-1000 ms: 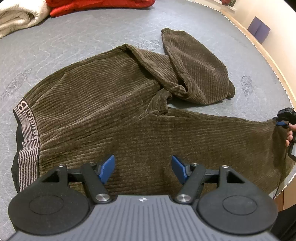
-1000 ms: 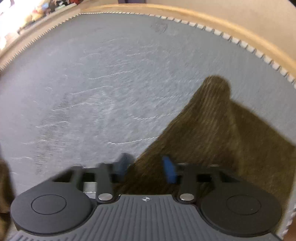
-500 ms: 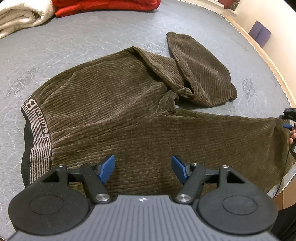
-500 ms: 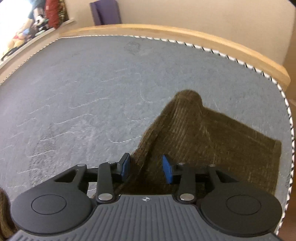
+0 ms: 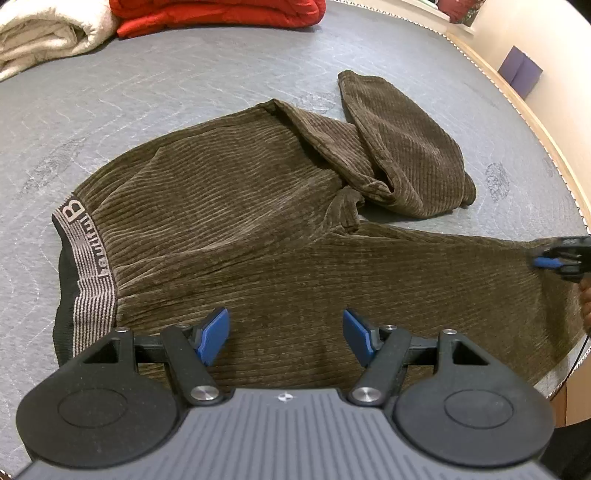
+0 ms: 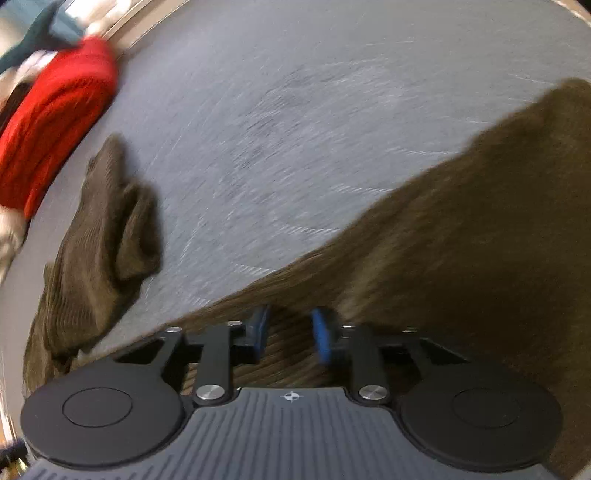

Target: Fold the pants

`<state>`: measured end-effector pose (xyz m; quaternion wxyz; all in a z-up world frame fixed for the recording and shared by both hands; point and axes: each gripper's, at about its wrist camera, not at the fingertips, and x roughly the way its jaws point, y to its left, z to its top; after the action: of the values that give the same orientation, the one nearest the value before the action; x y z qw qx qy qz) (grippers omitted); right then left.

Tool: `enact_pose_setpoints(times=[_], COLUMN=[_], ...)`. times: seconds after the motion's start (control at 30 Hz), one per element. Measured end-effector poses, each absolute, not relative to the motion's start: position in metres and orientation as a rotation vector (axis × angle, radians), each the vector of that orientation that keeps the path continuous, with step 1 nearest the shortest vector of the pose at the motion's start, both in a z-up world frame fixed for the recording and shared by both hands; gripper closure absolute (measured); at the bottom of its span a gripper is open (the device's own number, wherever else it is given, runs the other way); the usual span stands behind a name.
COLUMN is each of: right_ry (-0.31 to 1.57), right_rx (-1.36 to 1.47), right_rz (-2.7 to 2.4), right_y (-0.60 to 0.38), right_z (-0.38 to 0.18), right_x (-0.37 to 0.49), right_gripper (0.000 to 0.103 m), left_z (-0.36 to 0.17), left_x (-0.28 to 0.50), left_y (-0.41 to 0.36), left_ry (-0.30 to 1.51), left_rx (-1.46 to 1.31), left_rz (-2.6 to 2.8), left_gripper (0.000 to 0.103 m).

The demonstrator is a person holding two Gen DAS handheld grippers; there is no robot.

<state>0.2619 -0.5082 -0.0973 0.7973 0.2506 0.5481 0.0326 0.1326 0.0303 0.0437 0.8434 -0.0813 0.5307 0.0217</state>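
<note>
Jaws of the left gripper (image 5: pixel 286 334) stand spread wide, hovering with nothing between the blue pads. Jaws of the right gripper (image 6: pixel 290 334) are closing; brown cloth sits between the two blue pads, but blur hides whether they press on it yet.

One pair of brown corduroy pants (image 5: pixel 258 236) lies on the grey mattress (image 5: pixel 166 96). Its seat and upper leg spread directly ahead of and below the left jaws. One striped waistband (image 5: pixel 86 266) with lettering sits ahead-left of them. Two legs: one runs flat from ahead of the left jaws off to their right, where the right gripper meets its far end near the mattress edge; the other is bunched and folded back on itself, farther ahead and to the right.

From the right wrist view, the flat leg fills the space ahead-right of the jaws; the bunched leg lies well to their left.

One red blanket (image 5: pixel 218 14) and one cream blanket (image 5: pixel 48 33) lie far ahead-left of the left jaws, apart from the pants.
</note>
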Motion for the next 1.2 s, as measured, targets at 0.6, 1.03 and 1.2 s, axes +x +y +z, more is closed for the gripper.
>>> enact_pose_setpoints(times=[0.6, 1.03, 1.2], right_ry=[0.89, 0.887, 0.817], right_rx=[0.918, 0.72, 0.717], right_rz=[-0.797, -0.892, -0.754], right_y=[-0.746, -0.753, -0.74], right_z=[-0.094, -0.077, -0.062], right_x=[0.095, 0.101, 0.105], right_gripper=[0.047, 0.103, 0.099], left_z=[0.034, 0.017, 0.007], left_x=[0.133, 0.139, 0.139], left_y=[0.009, -0.005, -0.009], left_ry=[1.142, 1.181, 1.219], left_rx=[-0.107, -0.046, -0.064], left_rz=[0.033, 0.038, 0.013], left_gripper=[0.028, 0.028, 0.028])
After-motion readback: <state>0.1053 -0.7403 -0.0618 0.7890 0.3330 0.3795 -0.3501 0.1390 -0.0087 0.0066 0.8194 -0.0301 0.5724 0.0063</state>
